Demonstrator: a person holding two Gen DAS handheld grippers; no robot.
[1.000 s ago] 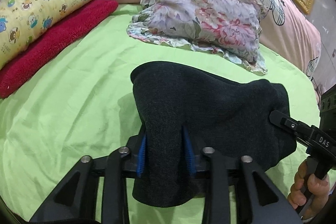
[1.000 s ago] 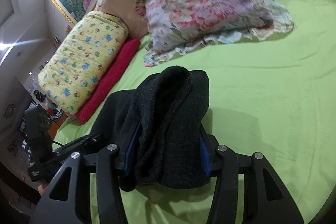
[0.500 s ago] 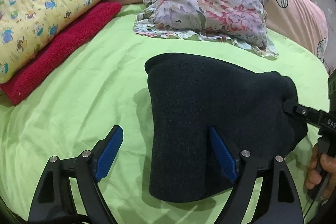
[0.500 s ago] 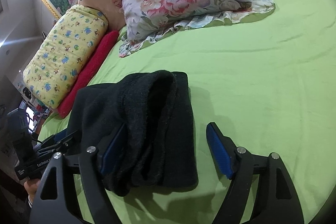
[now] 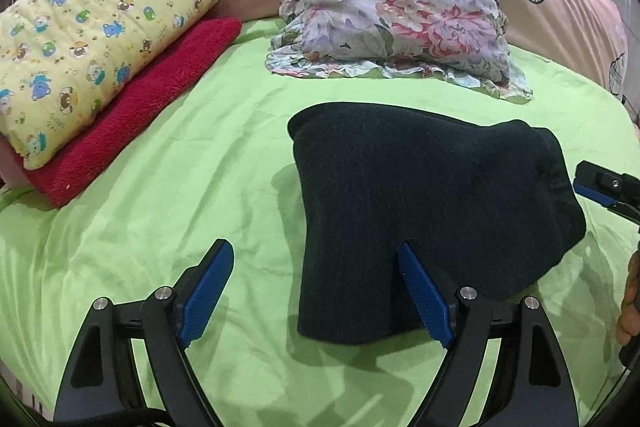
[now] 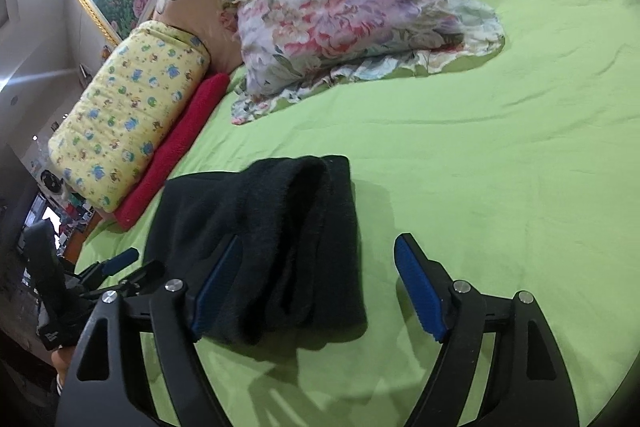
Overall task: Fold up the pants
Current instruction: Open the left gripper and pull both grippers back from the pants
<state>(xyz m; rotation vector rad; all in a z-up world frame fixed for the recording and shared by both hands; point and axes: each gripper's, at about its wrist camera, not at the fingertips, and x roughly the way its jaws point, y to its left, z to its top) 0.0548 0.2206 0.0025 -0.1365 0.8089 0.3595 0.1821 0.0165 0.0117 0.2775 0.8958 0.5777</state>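
dark pants [image 5: 420, 195], folded into compact bundle, lying on green sheet [image 5: 180, 195].

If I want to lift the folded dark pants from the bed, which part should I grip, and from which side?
Probably the thick rolled edge of the folded dark pants, approached from the near side. There the layers stack, so one pinch likely catches all. The right claw is open and already lines up with it.
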